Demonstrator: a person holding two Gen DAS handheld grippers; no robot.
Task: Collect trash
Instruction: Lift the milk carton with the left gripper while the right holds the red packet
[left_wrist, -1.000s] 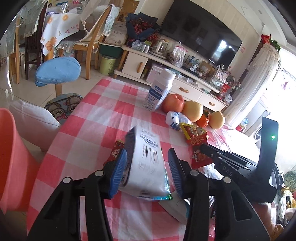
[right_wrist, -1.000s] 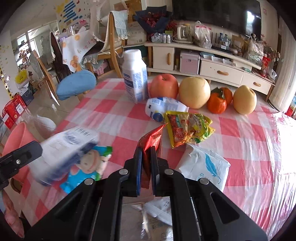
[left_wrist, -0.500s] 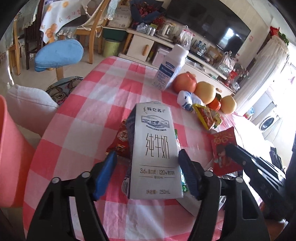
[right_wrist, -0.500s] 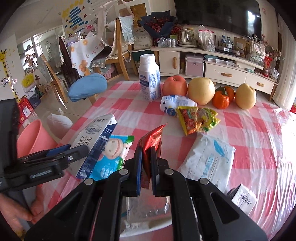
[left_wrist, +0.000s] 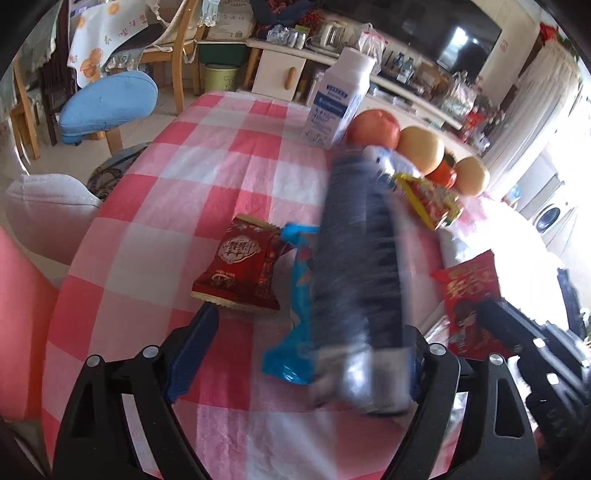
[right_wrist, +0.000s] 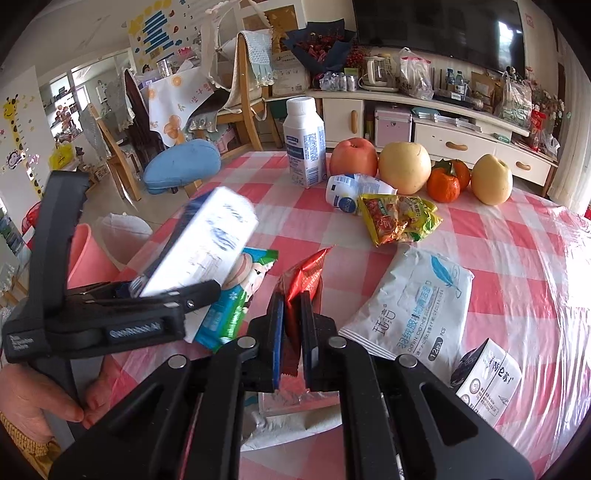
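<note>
The left claw (left_wrist: 306, 354) now gapes much wider than half a second ago, its left pad well clear of the milk carton (left_wrist: 356, 280). The carton, then upright and sharp between the pads with its printed face showing, is now a motion-blurred streak leaning against the right pad. From the right wrist view the carton (right_wrist: 201, 247) sits higher and tilted over the blue-green wrapper (right_wrist: 236, 295).

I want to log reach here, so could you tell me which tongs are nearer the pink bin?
Left. The left tongs sit beside the pink bin; the right tongs are farther over the table.
</note>
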